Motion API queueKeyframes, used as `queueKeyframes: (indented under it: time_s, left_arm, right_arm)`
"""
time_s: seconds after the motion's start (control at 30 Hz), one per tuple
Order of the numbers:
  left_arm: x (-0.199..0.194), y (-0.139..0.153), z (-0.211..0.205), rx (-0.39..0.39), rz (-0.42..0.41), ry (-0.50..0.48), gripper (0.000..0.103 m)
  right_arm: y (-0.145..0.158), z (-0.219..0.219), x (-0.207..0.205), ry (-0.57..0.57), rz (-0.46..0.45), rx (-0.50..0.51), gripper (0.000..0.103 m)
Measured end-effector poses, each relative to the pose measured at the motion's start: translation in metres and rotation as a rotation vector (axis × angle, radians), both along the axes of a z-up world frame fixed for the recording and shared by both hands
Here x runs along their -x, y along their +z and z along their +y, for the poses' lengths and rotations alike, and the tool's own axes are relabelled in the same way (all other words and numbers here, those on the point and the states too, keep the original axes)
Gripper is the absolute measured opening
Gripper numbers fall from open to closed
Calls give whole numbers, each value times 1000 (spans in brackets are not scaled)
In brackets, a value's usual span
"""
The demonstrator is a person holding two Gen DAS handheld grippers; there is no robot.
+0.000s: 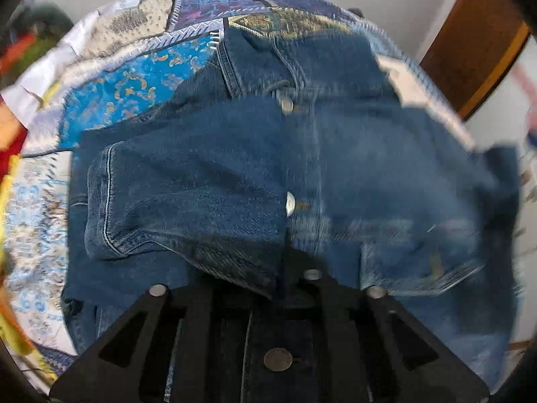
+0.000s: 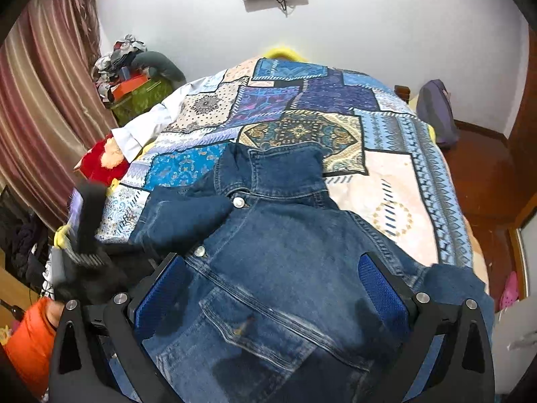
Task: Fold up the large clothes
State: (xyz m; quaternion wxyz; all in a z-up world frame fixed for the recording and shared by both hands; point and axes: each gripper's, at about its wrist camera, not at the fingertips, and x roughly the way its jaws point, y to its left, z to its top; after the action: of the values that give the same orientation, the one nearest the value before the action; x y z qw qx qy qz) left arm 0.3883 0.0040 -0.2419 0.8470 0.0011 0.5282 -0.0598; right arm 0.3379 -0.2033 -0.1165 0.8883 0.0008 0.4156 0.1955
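A blue denim jacket lies front-up on the patchwork bedspread of a bed, its collar pointing toward the far wall and its lower half toward the near edge of the bed. Its buttoned placket runs down the middle, with metal buttons showing. One sleeve is folded across the chest, cuff lying toward the bed's left edge.

The right tool hovers over the jacket's lower front with its blue-padded fingers spread wide, holding nothing; a chest pocket lies between them.

The left tool sits low over the jacket near the bed's near edge. The folded sleeve's fabric drapes over its tip, so whether it grips the denim cannot be told; the view is blurred. In the right wrist view the left tool appears at the bed's left edge.

A red cushion lies beside the bed at left, near striped curtains.
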Motion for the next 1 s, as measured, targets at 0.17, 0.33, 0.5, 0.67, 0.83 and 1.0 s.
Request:
queueKeyframes:
  time_s: [0.17,0.33,0.5,0.67,0.83,1.0]
  left_arm:
    - [21,23,0,10,-16,-70,60]
    - [34,58,49,72,-92,29,64]
    - [24,61,118,106,-112,224,65]
    - [13,10,169,312,32,356,65]
    - [3,-36,181,518,133,410,65]
    - [-15,-51,180,634,136,428,42]
  right_arm:
    - [0,-11,5,-9,-12,36,103]
    - [-2,-10,4,-11,-13,20,103]
    - [-5,-2,0,-3,-9,3,103]
    - [-12,7,-4,4,-1,14,103]
    - [-24,11,-10,7,24,34,103]
    - [-34,9,-14,-7,39,49,103]
